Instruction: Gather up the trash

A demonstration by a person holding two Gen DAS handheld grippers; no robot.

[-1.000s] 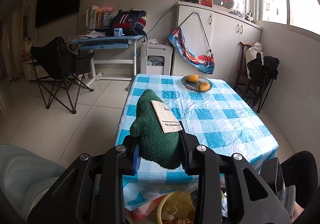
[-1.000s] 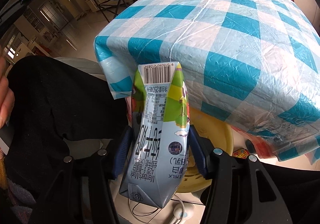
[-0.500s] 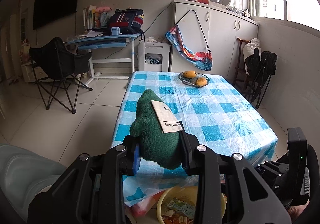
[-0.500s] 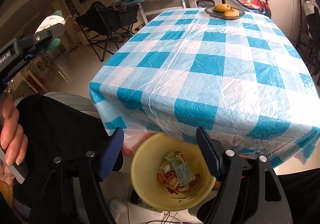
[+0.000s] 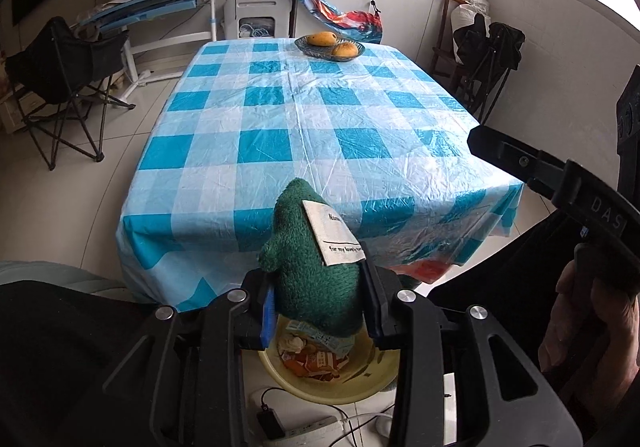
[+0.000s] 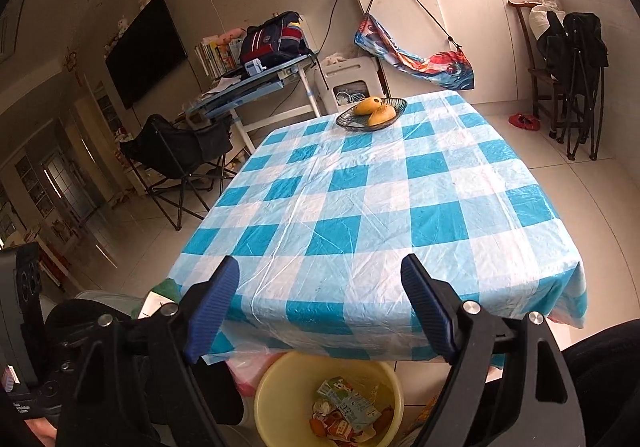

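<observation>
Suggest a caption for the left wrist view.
Left tongs carry a fuzzy green plush toy above the round yellow plastic bin of trash.

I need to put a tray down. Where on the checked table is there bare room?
Nearly all of the checked tablecloth is bare, from the near edge up to the fruit bowl at the far end. Crowded only below the near edge, around the yellow bin.

One fuzzy green plush toy [image 5: 316,271] with one white fabric label [image 5: 334,233] sits between the fingers. One round yellow plastic bin [image 6: 280,403] lies below them. Ahead: one dark wire bowl [image 6: 370,115] holding two yellow-orange mangoes [image 6: 374,109].
</observation>
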